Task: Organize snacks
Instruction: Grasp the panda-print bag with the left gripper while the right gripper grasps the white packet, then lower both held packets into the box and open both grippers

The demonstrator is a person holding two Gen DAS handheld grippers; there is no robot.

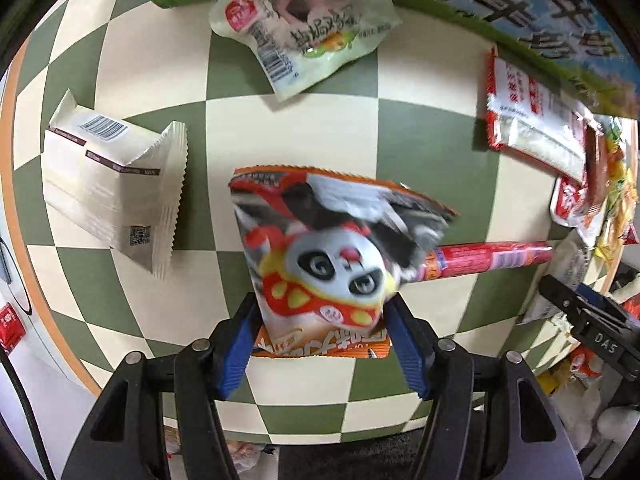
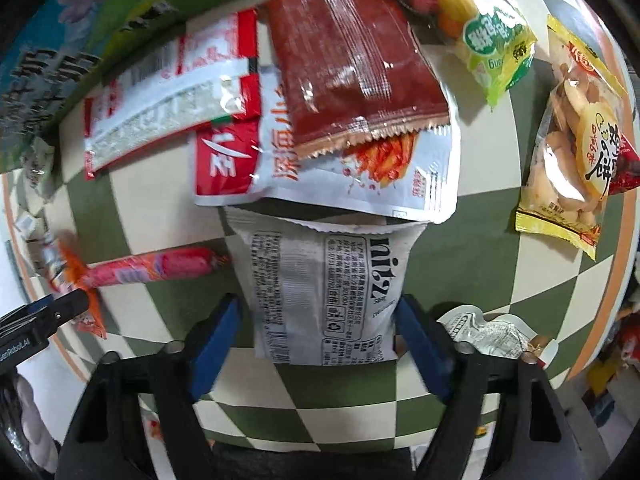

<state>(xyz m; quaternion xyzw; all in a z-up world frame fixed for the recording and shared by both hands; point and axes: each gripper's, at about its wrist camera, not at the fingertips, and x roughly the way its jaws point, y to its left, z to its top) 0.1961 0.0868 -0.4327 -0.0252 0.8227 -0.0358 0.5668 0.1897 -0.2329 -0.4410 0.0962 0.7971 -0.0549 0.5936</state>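
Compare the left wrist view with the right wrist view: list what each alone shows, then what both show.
Left only: the panda bag between the left fingers, a white box pack.
Right only: the white "nitz" bag between the right fingers, a candy-ball bag, a yellow biscuit bag.
Both: the pink sausage, checkered table.

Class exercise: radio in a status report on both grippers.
Left gripper pinching panda packet. Right gripper straddling white packet, grip unclear. Sausage stick alongside.
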